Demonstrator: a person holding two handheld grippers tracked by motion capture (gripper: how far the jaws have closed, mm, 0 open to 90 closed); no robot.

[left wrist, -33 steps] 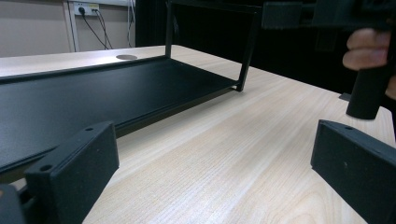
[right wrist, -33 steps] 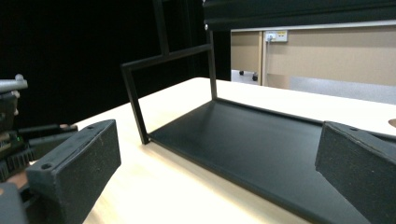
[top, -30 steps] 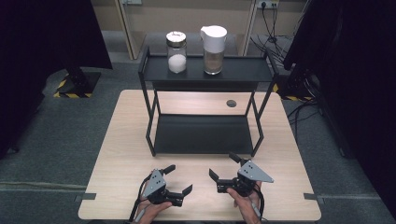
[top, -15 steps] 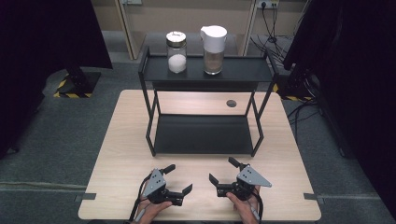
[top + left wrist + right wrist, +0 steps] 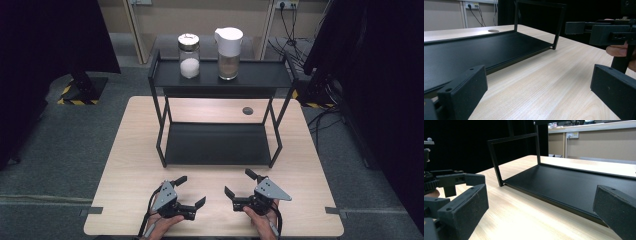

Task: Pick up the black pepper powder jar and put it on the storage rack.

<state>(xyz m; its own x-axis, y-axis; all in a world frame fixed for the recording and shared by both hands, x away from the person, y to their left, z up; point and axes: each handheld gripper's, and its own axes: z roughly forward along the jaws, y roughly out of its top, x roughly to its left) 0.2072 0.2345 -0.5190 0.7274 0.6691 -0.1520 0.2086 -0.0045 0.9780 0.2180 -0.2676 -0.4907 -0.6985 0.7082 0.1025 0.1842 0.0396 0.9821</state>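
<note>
The left gripper (image 5: 190,191) and the right gripper (image 5: 237,183) rested low on the near part of a pale wooden tabletop (image 5: 130,150), each with its jaws spread wide and holding nothing. A person's hands held them from the bottom edge. They faced each other across a bare strip of wood, near but apart.

Just beyond them stood a black metal shelf rack (image 5: 215,144) with 2 levels, its lower tray lying on the tabletop. On its top level, well away from the grippers, stood a glass jar (image 5: 189,55) part filled with white grains and, beside it, a white-lidded jug (image 5: 228,53).

Compared with half a second earlier, both grippers sat in nearly the same places, and the rack, jar and jug had not shifted.

Open wood ran along the rack's left and right sides. Grey floor and dark curtains surrounded the tabletop.
</note>
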